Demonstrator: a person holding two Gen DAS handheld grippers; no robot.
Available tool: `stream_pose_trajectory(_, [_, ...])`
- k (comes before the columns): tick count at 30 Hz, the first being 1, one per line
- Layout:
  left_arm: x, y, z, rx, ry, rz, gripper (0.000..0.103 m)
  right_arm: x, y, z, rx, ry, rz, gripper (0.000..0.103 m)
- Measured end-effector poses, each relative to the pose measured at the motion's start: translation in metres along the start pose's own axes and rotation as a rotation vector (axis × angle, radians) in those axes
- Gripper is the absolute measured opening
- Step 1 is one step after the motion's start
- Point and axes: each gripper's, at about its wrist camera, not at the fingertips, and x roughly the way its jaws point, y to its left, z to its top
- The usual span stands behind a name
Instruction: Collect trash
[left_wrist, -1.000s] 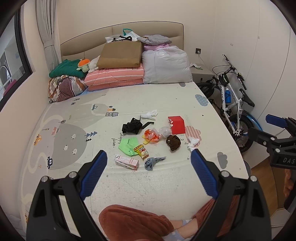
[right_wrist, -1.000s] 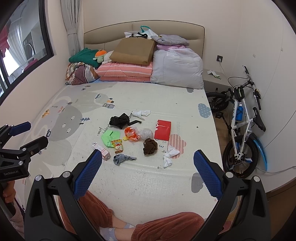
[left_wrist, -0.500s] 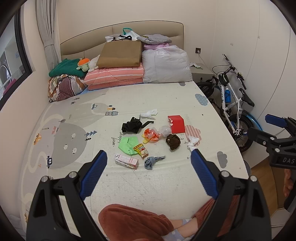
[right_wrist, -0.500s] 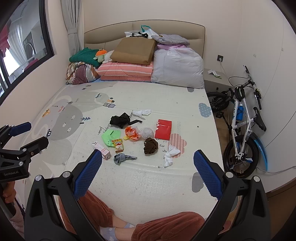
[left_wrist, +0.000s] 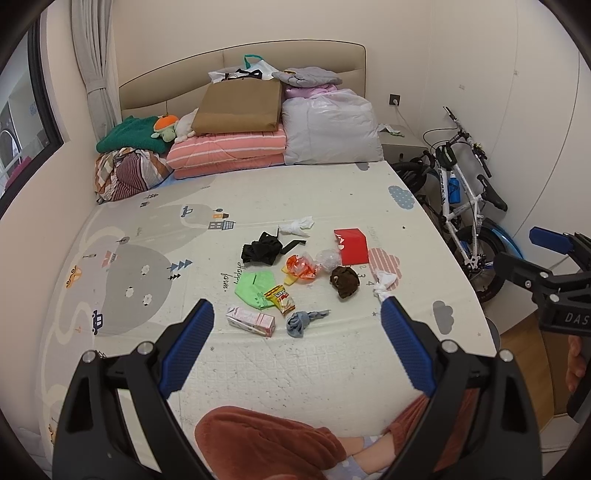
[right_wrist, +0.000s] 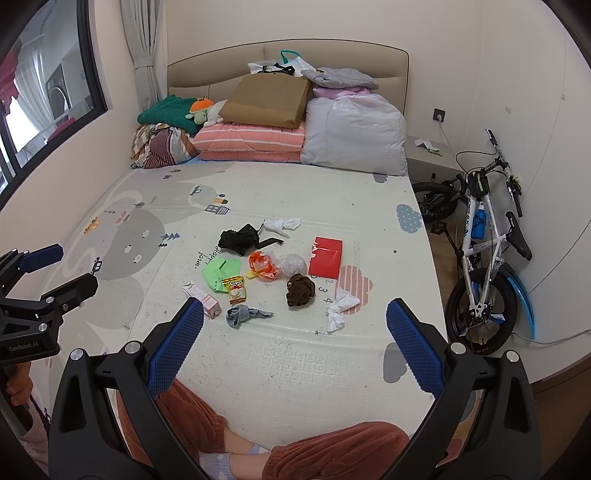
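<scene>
Left gripper (left_wrist: 295, 347): spread wide, empty, low in the frame above the play mat (left_wrist: 147, 266).
Right gripper (right_wrist: 295, 343): spread wide, empty, touching nothing, held level beside the left.
Trash: mid-frame cluster; red box (left_wrist: 351, 246), green wrapper (left_wrist: 253, 283), pink carton (left_wrist: 251, 321), snack packet (left_wrist: 281, 297).

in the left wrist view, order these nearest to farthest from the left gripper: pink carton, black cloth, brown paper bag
1. pink carton, just ahead between the left gripper's fingers
2. black cloth, mid-mat, beyond the wrappers
3. brown paper bag, far back on the bedding
</scene>
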Motion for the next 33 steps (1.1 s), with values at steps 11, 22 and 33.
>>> stream_pose_trajectory(11, [0.017,-0.003,-0.012,0.006,-0.006,0.012,0.092,0.005,-0.004,-0.01,-0.014,-0.011,-0.009,0.096])
stream_pose_trajectory(22, [0.081,0.015,-0.039,-0.055,0.078,-0.003,0.092,0.053,-0.009,-0.032,-0.006,-0.015,0.017,0.096])
stream_pose_trajectory(33, [0.152,0.051,-0.086,-0.139,0.194,0.052,0.092,0.139,0.03,-0.061,-0.042,0.043,0.105,0.096])
